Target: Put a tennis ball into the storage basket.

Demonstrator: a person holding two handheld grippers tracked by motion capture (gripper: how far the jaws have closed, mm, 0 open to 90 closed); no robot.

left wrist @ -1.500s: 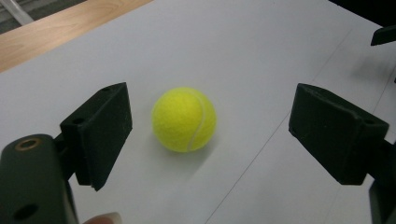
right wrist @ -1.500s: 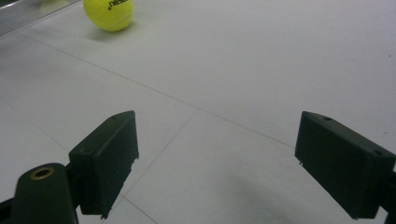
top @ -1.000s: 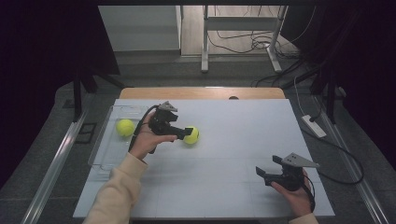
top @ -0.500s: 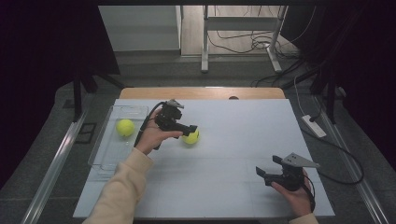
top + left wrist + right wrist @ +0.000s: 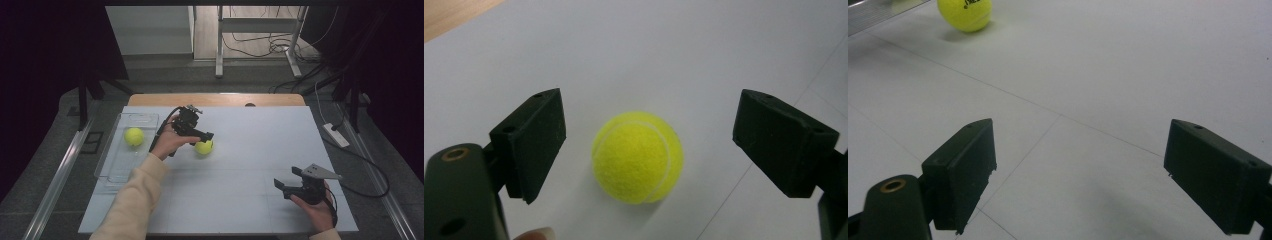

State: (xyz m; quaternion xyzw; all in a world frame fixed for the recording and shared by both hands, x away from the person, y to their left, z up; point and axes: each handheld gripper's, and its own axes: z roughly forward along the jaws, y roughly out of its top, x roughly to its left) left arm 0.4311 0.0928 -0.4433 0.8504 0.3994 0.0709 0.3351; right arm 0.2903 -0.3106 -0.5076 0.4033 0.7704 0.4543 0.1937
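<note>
The left tool [image 5: 204,136] hangs wide open over a tennis ball [image 5: 638,157] lying on the white surface [image 5: 250,150] just right of the clear tray [image 5: 111,155], gripping nothing. The step looks like the reach; next the jaws need lowering around the ball, then closing. The right tool [image 5: 283,187] rests near right, open and empty. Two balls: the second ball [image 5: 134,136] sits in the one tray.
</note>
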